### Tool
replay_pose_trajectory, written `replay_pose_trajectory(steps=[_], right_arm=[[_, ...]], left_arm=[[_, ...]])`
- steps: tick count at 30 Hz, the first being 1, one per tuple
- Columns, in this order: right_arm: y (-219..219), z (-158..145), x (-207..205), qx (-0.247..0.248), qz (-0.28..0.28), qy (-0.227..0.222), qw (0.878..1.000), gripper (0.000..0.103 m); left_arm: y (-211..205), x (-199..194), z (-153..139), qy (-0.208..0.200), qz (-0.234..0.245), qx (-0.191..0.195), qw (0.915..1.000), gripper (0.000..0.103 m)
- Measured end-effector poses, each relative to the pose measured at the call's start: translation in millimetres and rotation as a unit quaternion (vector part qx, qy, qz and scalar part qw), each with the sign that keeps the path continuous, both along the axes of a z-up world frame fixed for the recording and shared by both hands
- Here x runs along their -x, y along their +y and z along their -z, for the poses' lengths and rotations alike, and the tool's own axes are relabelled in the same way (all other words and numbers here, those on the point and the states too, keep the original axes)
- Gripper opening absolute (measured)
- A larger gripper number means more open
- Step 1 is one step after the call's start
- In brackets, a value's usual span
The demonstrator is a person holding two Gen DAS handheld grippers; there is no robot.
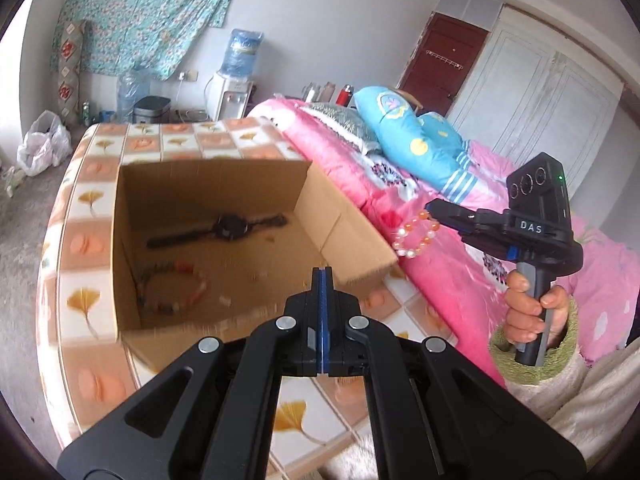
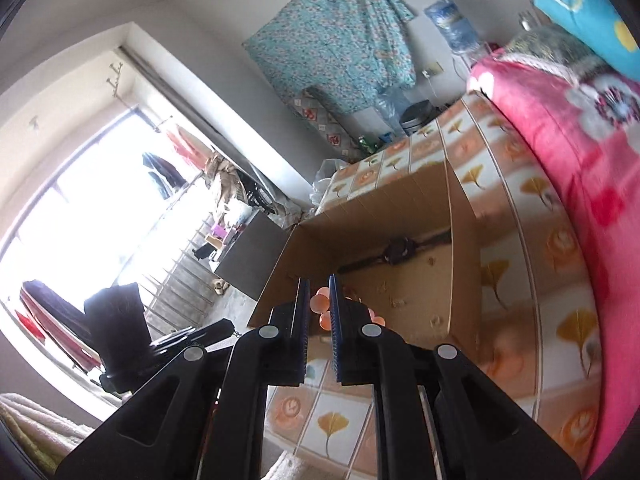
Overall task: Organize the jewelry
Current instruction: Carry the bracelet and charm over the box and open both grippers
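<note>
Pinching a bead bracelet [image 1: 416,234] of orange and pearly white beads at the tips of the right gripper [image 1: 434,210], with the loop dangling below the fingers, off the right side of the cardboard box [image 1: 352,236] and over the pink quilt [image 1: 436,280]. Seen from the right wrist view as orange beads [image 2: 320,304] wedged between the blue pads [image 2: 334,320], box straight ahead. Lettered "DAS" in white on the right gripper's body [image 1: 531,226], green light lit on the camera block above. Gripped at the handle by the right hand [image 1: 532,312], green cuff at the wrist. Clenched on nothing: left gripper [image 1: 322,280], blue pads pressed flat together, hovering at the near edge of the box. Lying inside the box, beyond the left fingertips: a dark wristwatch [image 1: 228,226] toward the far wall and a multicoloured bracelet [image 1: 172,286] nearer, left. Resting under the box, a tiled tabletop [image 1: 84,300] with ginkgo-leaf print. No other writing legible.
</note>
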State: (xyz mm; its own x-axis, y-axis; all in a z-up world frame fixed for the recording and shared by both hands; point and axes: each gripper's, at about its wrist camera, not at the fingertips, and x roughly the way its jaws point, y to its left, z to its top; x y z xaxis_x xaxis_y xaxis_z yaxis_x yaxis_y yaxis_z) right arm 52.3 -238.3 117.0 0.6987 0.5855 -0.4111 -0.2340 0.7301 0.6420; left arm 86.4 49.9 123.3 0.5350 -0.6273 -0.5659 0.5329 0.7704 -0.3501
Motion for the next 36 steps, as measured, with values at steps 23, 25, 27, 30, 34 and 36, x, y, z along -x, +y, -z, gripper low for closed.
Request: replay_pose_trajectory(steps=[23, 25, 27, 30, 34, 36], right_arm=[[17, 42, -132, 0.128, -0.06, 0.118, 0.983, 0.01], [17, 43, -132, 0.129, -0.06, 0.119, 0.983, 0.01], [18, 45, -134, 0.135, -0.06, 0.125, 0.981, 0.01], [21, 49, -136, 0.144, -0.065, 0.138, 0.978, 0.01], [35, 55, -142, 0.171, -0.08, 0.155, 0.97, 0.01], [43, 59, -147, 0.185, -0.089, 0.163, 0.965, 0.01]], left_arm=[[-63, -127, 99, 0.203, 0.043, -0.106, 0.9724, 0.014], [-61, -127, 100, 0.202, 0.04, -0.104, 0.973, 0.02], [-56, -126, 98, 0.2, 0.033, -0.101, 0.9739, 0.023], [-47, -123, 90, 0.183, 0.017, -0.093, 0.9786, 0.028], [-27, -107, 73, 0.146, -0.011, -0.071, 0.9867, 0.04], [-12, -97, 62, 0.126, -0.031, -0.058, 0.9898, 0.049]])
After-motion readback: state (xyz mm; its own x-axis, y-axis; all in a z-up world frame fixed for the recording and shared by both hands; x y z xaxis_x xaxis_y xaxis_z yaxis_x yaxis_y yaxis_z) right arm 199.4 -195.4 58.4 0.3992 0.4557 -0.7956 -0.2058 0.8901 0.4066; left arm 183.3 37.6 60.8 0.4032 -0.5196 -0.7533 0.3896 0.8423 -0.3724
